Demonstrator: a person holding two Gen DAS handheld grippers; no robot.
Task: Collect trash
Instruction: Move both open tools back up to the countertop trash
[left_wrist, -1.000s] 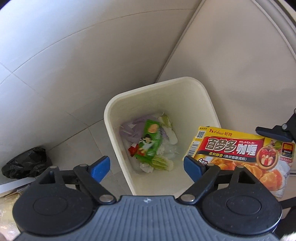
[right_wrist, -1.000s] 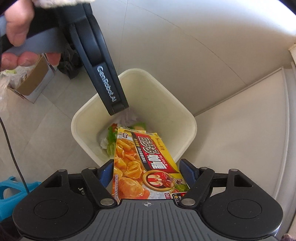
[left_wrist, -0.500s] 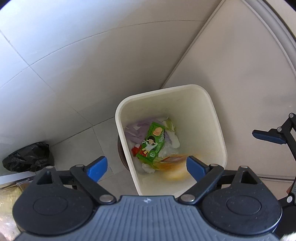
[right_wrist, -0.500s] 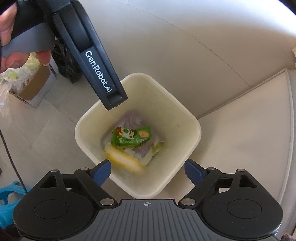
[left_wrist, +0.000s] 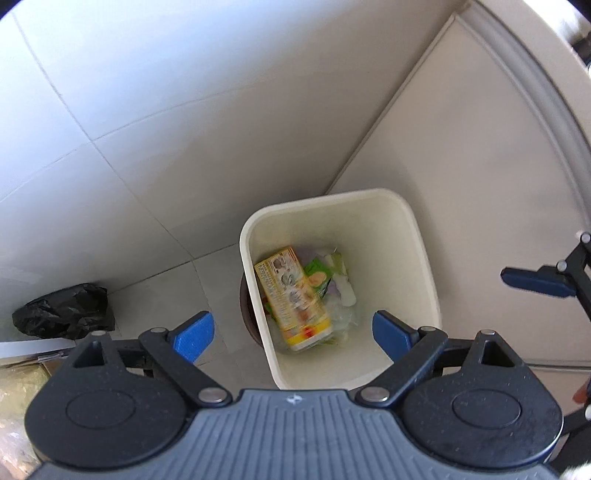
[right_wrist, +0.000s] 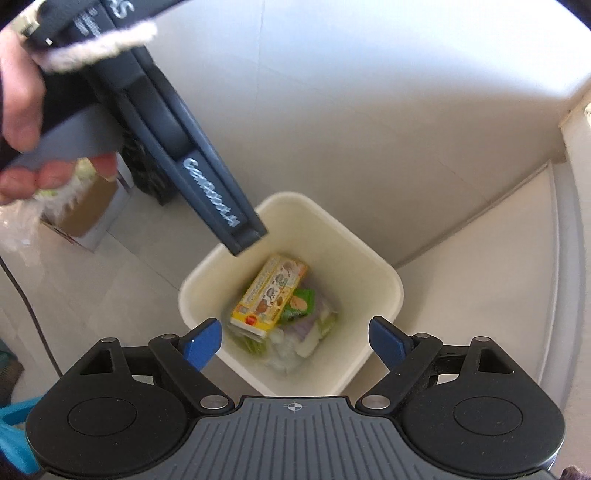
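A cream waste bin (left_wrist: 424, 266) (right_wrist: 384, 280) stands on the floor below both grippers. Inside it a yellow curry box (left_wrist: 291, 302) (right_wrist: 269, 295) lies back side up on a green snack packet (left_wrist: 317, 277) (right_wrist: 299, 302), vegetable scraps and crumpled paper. My left gripper (left_wrist: 293, 334) hangs open above the bin, with nothing between its blue pads. My right gripper (right_wrist: 295, 341) is open too and holds nothing. In the left wrist view one blue finger of the right gripper shows at the right edge. The left gripper's dark body (right_wrist: 207, 184) crosses the right wrist view, held by a hand (right_wrist: 22, 110).
A black plastic bag (left_wrist: 62, 310) lies on the tiled floor left of the bin. A cardboard box (right_wrist: 88, 210) sits beside it, with a clear bag of greens (right_wrist: 22, 221) in front. A pale cabinet panel (left_wrist: 480, 184) rises right of the bin. Something blue (right_wrist: 11, 424) lies at lower left.
The curry box left my right gripper, fell into the bin and now lies back side up on the trash. Both grippers rose, so the bin looks smaller.
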